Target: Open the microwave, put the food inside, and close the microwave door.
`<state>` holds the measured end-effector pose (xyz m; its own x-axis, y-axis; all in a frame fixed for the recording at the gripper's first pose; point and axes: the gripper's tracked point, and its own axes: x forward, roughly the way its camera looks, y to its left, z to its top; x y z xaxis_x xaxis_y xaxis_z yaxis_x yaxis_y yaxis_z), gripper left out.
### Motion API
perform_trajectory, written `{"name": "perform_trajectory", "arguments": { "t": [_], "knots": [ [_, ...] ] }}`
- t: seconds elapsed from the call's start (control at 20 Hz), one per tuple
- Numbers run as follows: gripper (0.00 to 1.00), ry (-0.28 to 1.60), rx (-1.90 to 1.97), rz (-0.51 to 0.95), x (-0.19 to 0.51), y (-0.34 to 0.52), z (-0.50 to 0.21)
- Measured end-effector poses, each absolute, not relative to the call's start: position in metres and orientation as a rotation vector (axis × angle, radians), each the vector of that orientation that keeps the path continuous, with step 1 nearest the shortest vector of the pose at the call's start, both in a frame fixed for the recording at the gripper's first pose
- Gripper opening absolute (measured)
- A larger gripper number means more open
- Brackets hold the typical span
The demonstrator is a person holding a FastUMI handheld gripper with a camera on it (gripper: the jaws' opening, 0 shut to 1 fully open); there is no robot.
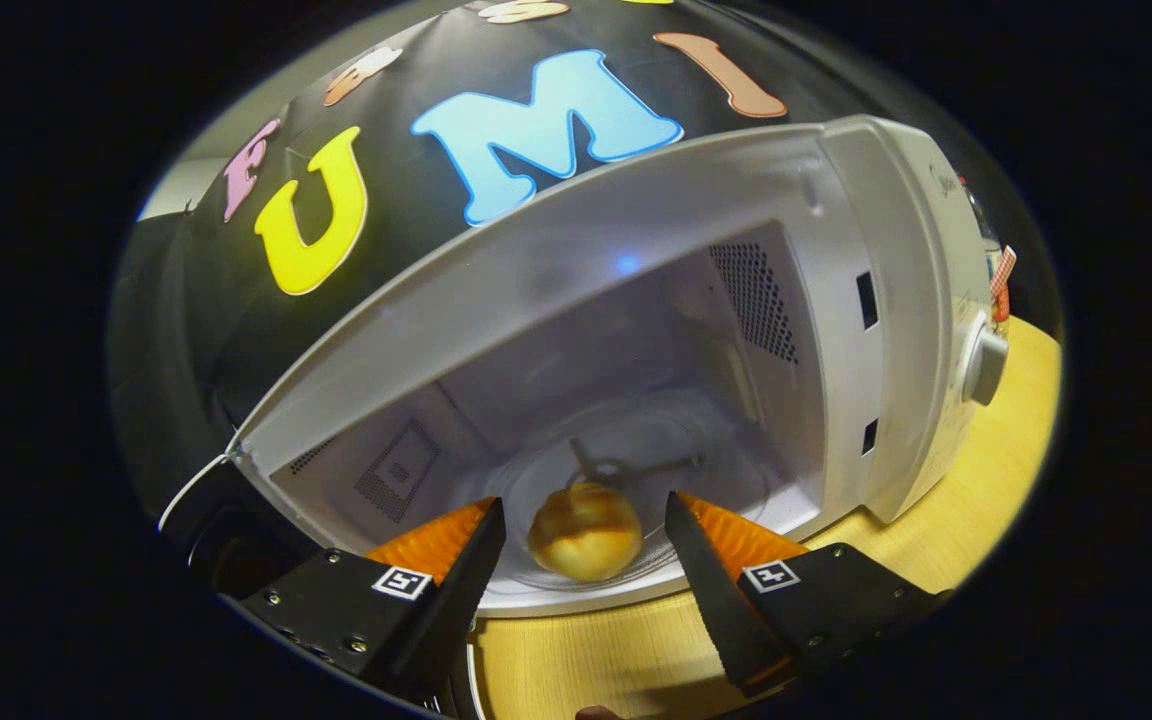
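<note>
Gripper spread wide, fingers clear of the bun sitting between them on the glass turntable, near its front rim. Microwave cavity gapes. Food's placed, I'd say; next, back out and swing the door shut.

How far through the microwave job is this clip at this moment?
Done: the microwave stands open, and the bun sits on the glass turntable inside. In hand: the gripper is open, its fingers either side of the bun with gaps showing, so it looks released rather than gripped. Left: pull the gripper out and close the door, which these pictures do not show clearly.
</note>
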<state>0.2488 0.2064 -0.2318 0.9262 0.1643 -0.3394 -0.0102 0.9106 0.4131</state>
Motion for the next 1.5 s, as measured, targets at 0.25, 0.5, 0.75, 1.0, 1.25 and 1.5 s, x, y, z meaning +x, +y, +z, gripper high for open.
{"name": "perform_trajectory", "arguments": {
  "t": [0.25,0.5,0.75,1.0,1.25,1.5],
  "knots": [
    [0.97,0.297,0.35,0.144,0.209,0.206,-0.175],
    [0.97,0.214,0.272,0.169,0.157,0.205,-0.123],
    [0.97,0.188,0.233,0.23,0.101,0.22,-0.092],
    [0.97,0.178,0.194,0.312,0.042,0.249,-0.071],
    [0.97,0.158,0.192,0.418,-0.013,0.293,-0.049],
    [0.97,0.158,0.197,0.526,-0.065,0.338,-0.041]
  ]
}}
